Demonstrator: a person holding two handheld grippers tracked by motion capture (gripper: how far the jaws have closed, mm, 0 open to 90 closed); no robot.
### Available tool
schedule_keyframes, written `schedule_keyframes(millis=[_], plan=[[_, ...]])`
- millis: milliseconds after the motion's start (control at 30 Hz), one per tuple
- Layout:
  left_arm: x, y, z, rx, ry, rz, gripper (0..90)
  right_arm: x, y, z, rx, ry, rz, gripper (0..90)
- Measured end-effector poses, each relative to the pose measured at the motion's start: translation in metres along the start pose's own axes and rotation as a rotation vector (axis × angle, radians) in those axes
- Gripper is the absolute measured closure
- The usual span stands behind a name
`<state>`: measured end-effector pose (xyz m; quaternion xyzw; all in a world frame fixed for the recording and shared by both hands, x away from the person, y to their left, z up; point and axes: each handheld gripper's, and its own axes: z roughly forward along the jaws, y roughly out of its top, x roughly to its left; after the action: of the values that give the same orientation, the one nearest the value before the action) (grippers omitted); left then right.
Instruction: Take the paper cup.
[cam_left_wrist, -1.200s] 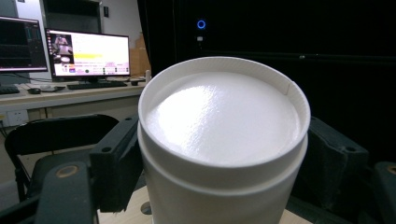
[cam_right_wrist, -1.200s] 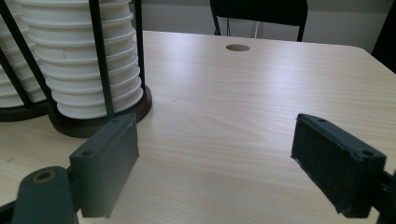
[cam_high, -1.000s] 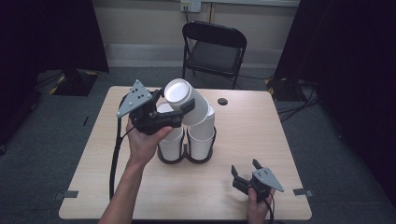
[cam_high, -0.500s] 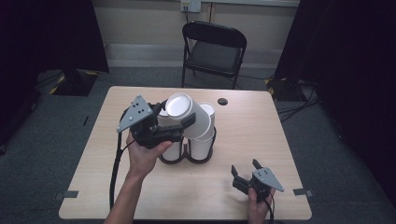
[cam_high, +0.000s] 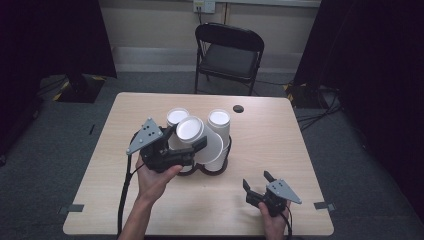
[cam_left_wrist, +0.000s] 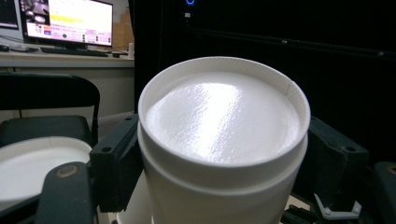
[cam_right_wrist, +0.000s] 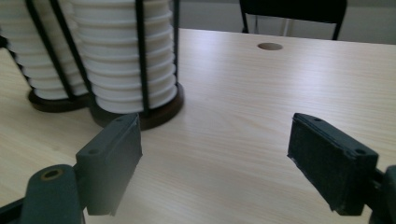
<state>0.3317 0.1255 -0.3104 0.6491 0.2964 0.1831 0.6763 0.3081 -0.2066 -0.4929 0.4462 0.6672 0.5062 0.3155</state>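
2 grippers | left gripper (cam_high: 192, 145) clamps white cup (cam_high: 200, 137) | right gripper (cam_high: 256, 181) wide, empty

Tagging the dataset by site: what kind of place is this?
Likely a lab or recording studio, not a home: black curtains hang around a lone wooden table, a folding chair stands behind it, and a computer monitor sits on a desk in the left gripper view.
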Motion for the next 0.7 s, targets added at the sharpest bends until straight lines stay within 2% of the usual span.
schedule_keyframes(millis=[33,67,133,200,233,300,367,500,533,633,700], plan=[[0.000,0.000,0.000,0.000,0.000,0.000,22.5,0.000,0.000,0.000,0.000,0.000,0.000,17.0],[0.001,-0.007,0.000,0.010,0.000,-0.023,22.5,0.005,0.001,0.000,-0.002,0.024,-0.002,18.6],[0.003,-0.014,-0.001,0.026,0.004,-0.034,22.5,0.013,0.003,0.001,0.002,0.052,-0.036,23.9],[0.004,-0.021,-0.001,0.038,0.007,-0.064,22.5,0.020,0.005,0.003,0.005,0.079,-0.059,24.6],[0.004,-0.021,-0.001,0.038,0.007,-0.064,22.5,0.020,0.005,0.003,0.005,0.079,-0.059,24.6],[0.004,-0.032,-0.001,0.046,0.003,-0.094,22.5,0.029,0.006,0.007,-0.003,0.122,-0.071,26.9],[0.004,-0.034,-0.001,0.051,0.003,-0.098,22.5,0.035,0.005,0.009,-0.012,0.151,-0.068,27.3],[0.004,-0.045,-0.003,0.067,0.003,-0.126,22.5,0.042,0.004,0.010,-0.028,0.160,-0.068,27.3],[0.004,-0.050,-0.003,0.084,-0.003,-0.137,22.5,0.046,0.002,0.010,-0.028,0.175,-0.054,28.6],[0.003,-0.056,-0.003,0.104,-0.004,-0.137,22.5,0.049,0.000,0.009,-0.042,0.172,-0.060,31.9],[0.002,-0.061,-0.003,0.109,-0.006,-0.150,22.5,0.051,-0.001,0.008,-0.062,0.193,-0.058,33.9]])
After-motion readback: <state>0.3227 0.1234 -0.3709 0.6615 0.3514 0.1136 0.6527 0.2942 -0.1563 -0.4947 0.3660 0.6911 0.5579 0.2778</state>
